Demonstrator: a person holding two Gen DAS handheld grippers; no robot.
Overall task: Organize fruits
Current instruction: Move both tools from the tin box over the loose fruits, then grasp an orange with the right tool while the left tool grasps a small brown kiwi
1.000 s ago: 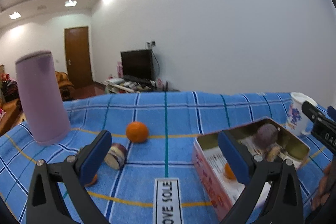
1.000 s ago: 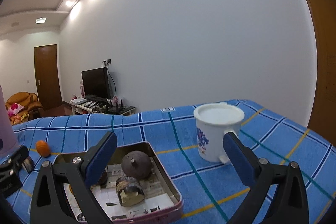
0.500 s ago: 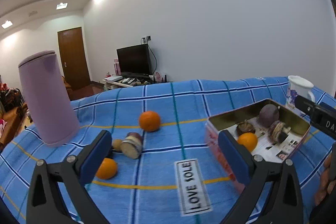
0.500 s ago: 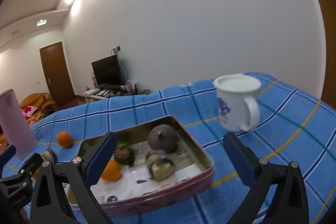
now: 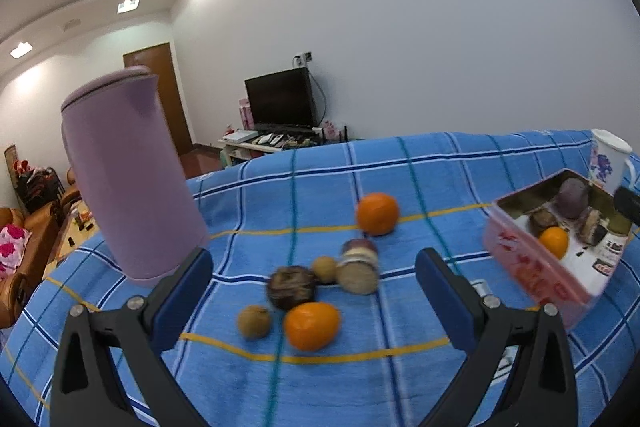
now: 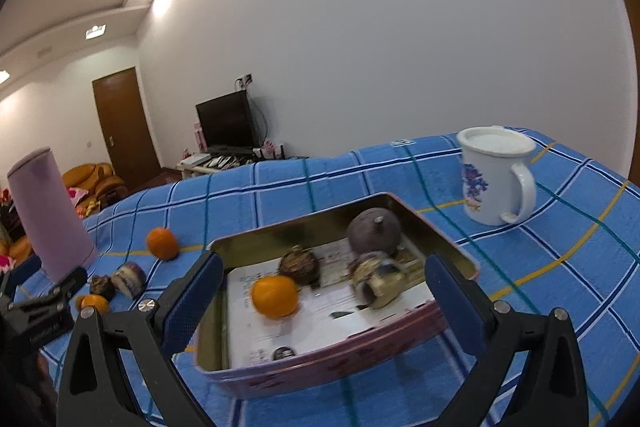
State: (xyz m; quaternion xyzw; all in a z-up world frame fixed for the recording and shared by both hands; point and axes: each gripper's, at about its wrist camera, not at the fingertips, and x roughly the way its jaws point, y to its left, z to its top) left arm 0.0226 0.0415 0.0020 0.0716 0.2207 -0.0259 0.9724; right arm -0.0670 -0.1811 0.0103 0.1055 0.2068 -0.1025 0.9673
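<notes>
1. Blue checked tablecloth (image 5: 460,183) covers the whole work surface; the left gripper (image 5: 312,287) hangs over it, fingers spread wide and empty, above loose fruit.
2. Nearest orange (image 5: 312,325) lies just left of the tin (image 6: 448,247); I would straddle it squarely, clear of the dark fruit (image 5: 291,287) touching it.
3. Right gripper (image 6: 324,291) hovers wide and empty over the tin.
4. Open cloth surrounds the tin; mug (image 6: 494,177) stands behind it, purple tumbler (image 5: 128,179) well left.
</notes>
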